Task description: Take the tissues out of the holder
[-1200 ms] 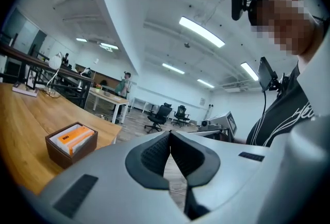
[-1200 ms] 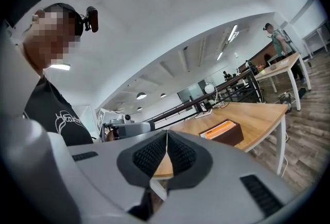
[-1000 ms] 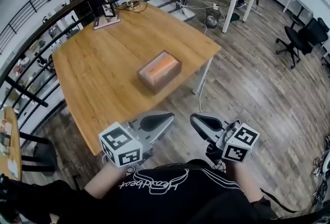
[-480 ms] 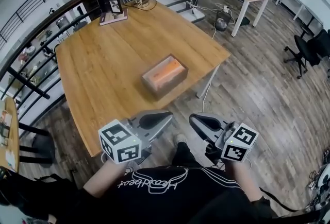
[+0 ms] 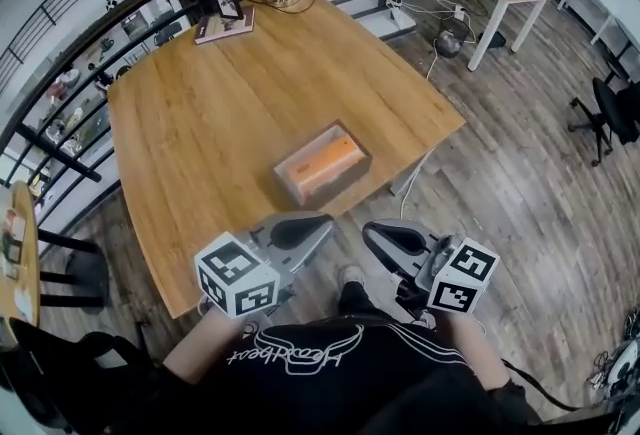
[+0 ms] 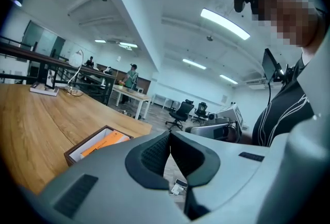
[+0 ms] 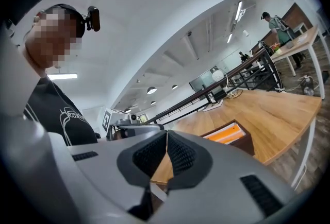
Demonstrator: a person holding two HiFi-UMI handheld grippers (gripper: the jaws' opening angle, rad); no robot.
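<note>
The tissues (image 5: pixel 328 163) are showing as an orange pack lying in the holder (image 5: pixel 338 186), a dark brown open-topped box that is sitting on the wooden worktop (image 5: pixel 200 113) near its front right edge. I am finding the print on the pack too small to read, and the holder's walls are hiding how deep the pack goes.

Both grippers are hanging short of the worktop's near edge, apart from the holder and pointing toward it. The left gripper (image 5: pixel 300 233) is tipping slightly downward and the right gripper (image 5: pixel 395 238) is lying about level. On each, the jaws are pressing together with nothing between the pads. The marker cubes are covering most of the hands, so I am seeing only the forearms running back to the black shirt (image 5: pixel 330 373). White looped script is running across the shirt, upside down from the head view, and I am not reading it with any certainty.
</note>
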